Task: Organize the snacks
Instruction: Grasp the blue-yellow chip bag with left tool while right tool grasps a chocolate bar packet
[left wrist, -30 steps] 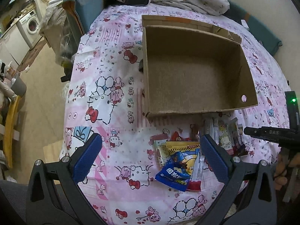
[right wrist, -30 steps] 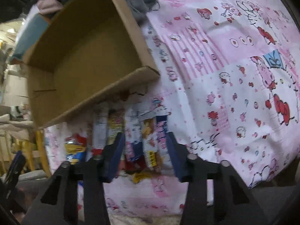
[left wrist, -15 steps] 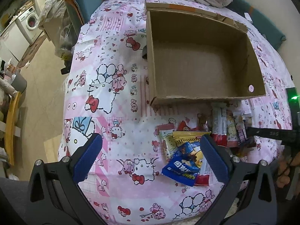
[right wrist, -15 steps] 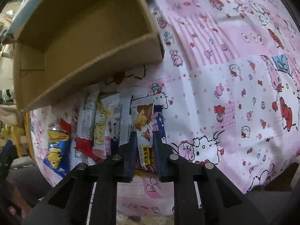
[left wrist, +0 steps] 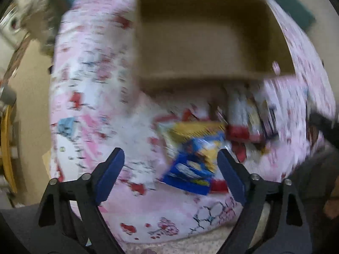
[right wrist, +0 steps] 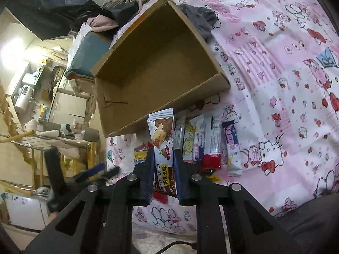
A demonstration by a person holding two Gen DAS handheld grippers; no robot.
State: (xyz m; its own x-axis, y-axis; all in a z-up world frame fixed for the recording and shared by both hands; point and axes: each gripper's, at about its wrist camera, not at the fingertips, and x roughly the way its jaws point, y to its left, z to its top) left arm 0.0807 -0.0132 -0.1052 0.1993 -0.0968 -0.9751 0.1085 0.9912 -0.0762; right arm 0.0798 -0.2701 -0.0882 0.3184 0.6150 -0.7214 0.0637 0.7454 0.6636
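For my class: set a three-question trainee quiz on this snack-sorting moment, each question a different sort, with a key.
1. True or false: the cardboard box already holds snacks.
2. The right gripper is shut on: A) the chocolate wafer packet B) a blue packet C) nothing.
3. How do the left gripper's jaws stand?

Key: 1 false, it is empty. 2 A. 3 Wide apart, holding nothing, above the blue snack packet.

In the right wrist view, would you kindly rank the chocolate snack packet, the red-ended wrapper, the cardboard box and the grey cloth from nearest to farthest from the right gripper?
1. Chocolate snack packet: clamped between the fingers of the right gripper.
2. Red-ended wrapper: just right of the fingers, on the sheet.
3. Cardboard box: ahead, beyond the snack row.
4. Grey cloth: at the box's far right corner.
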